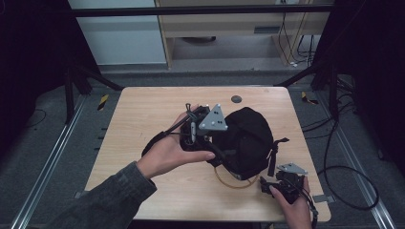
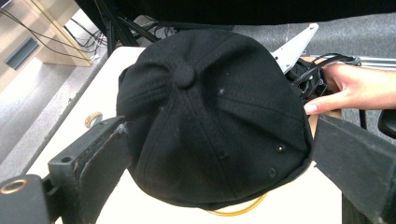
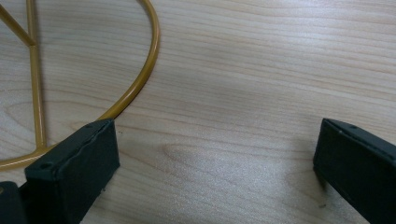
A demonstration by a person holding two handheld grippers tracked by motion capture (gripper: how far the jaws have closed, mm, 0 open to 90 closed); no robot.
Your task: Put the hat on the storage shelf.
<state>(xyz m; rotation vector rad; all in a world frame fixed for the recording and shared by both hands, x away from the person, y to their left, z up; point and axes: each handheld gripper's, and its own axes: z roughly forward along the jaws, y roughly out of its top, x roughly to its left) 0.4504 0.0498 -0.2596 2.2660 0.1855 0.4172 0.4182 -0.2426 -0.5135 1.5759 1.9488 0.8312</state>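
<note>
A black cap [image 1: 246, 138] sits crown up in the middle of the wooden table [image 1: 143, 114], on a gold wire stand [image 1: 234, 184] whose ring peeks out under its near edge. My left gripper [image 1: 210, 139], held in a hand, is at the cap's left side. In the left gripper view the cap [image 2: 210, 116] lies between the wide-apart jaws of the left gripper [image 2: 224, 163], which is open. My right gripper [image 1: 267, 183] rests near the table's front right, just right of the ring. It is open [image 3: 215, 163] over bare wood, with the gold wire ring [image 3: 140, 79] beside its left jaw.
A small dark round disc [image 1: 236, 99] lies near the table's far edge. The cap's strap [image 1: 274, 152] hangs toward the right gripper. Cables [image 1: 344, 181] trail on the floor right of the table. A cabinet [image 1: 229, 28] stands beyond the far edge.
</note>
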